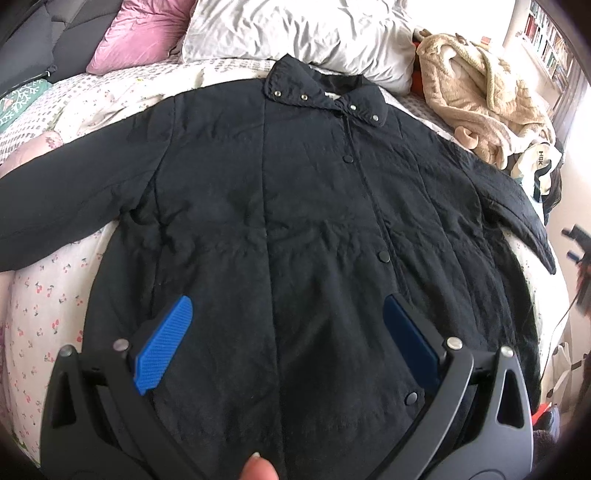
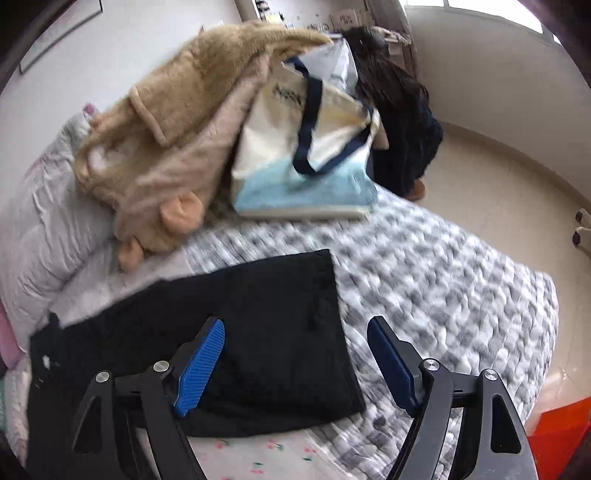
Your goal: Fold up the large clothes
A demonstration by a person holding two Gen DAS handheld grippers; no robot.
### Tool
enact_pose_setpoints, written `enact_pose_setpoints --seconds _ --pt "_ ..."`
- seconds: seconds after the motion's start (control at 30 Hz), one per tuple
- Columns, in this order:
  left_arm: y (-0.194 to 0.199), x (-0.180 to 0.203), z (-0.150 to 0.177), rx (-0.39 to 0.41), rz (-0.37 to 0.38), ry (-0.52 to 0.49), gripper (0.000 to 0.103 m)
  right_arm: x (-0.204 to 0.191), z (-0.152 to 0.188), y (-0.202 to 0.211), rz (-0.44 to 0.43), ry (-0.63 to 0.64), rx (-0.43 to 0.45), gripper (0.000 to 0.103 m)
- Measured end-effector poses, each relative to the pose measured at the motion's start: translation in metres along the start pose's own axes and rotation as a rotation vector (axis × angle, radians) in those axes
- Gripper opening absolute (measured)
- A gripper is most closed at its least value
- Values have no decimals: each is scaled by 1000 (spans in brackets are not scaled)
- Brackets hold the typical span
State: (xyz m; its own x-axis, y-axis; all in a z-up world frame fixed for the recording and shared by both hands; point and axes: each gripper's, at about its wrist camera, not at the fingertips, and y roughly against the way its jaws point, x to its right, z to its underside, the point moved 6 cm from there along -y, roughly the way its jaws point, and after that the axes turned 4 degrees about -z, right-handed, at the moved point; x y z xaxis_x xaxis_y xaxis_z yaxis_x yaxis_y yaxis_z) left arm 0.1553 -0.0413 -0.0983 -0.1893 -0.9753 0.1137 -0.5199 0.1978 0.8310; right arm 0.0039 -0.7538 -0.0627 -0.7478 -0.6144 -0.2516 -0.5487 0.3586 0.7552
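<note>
Item: black jacket (image 1: 288,229), laid front-up and spread flat on the bed (image 1: 55,295). Progress: no fold visible; both sleeves out to the sides, so all folding seems left. Orientation: long axis hem to collar, collar toward the pillows (image 1: 295,33). Left gripper (image 1: 286,339) wide apart, empty, above hem. Right gripper (image 2: 295,363) wide apart, empty, over right sleeve (image 2: 229,332).

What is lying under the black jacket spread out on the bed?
The black jacket lies flat on a cherry-print quilt, its collar reaching the white pillow. The quilt shows only around the jacket's edges; whatever sits directly beneath its body is covered.
</note>
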Motion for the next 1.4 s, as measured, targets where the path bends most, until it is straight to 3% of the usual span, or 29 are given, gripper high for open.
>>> enact_pose_setpoints --seconds 0.1,0.13,0.2,0.23,0.33,0.4,0.43,0.47,0.5,0.6,0.67,0.77,0.83,0.9,0.97,1.03,1.07,1.13,1.2,1.27,1.4 --pt "-6 3 3 -10 -16 -24 103 16 23 -39 33 -49 -75 80" --pt "-9 3 4 -12 -25 -32 103 18 28 -48 27 -63 -80 75" --pt "-13 4 4 -10 -37 -35 103 12 26 -49 39 -33 -27 47" --pt "-15 3 3 -6 -38 -31 103 3 21 -48 49 11 -19 14" --pt "-18 0 0 9 -37 -21 103 -16 1 -30 151 185 121 14" --pt "-23 -2 -1 6 -55 -26 103 -11 -2 -43 299 296 113 15" --pt "-26 -3 0 -1 -64 -29 103 -1 4 -60 353 289 40 16" --pt "-29 -5 1 -10 -71 -32 103 7 9 -69 339 238 1 16" --pt "-31 -6 1 -14 -76 -35 103 9 10 -66 332 194 25 17" --pt "-34 -10 3 -12 -87 -40 103 -2 14 -53 372 193 72 35" --pt "-35 -11 2 -4 -91 -46 103 -16 16 -37 340 194 127 75" --pt "-42 -11 0 9 -83 -44 103 -55 23 -9 214 212 226 85" --pt "-49 -13 -1 4 -69 -30 103 -78 29 -15 112 238 187 86" --pt "-62 -17 2 -19 -73 -24 103 -89 41 -34 18 226 81 86" --pt "-74 -22 9 -54 -99 -34 103 -80 57 -53 10 177 -20 86" --pt "-86 -33 22 -107 -146 -55 103 -71 62 -49 -1 147 10 86" --pt "-87 -37 27 -119 -149 -60 103 -63 64 -44 33 121 4 86" --pt "-81 -43 29 -109 -139 -71 103 -51 72 -38 125 120 -45 87" --pt "-72 -50 30 -105 -152 -80 103 -42 78 -20 141 67 -81 87" --pt "-62 -63 30 -102 -150 -57 103 -41 82 -3 80 17 -76 87" --pt "-41 -96 26 -85 -130 46 103 -76 105 41 2 57 -30 87"
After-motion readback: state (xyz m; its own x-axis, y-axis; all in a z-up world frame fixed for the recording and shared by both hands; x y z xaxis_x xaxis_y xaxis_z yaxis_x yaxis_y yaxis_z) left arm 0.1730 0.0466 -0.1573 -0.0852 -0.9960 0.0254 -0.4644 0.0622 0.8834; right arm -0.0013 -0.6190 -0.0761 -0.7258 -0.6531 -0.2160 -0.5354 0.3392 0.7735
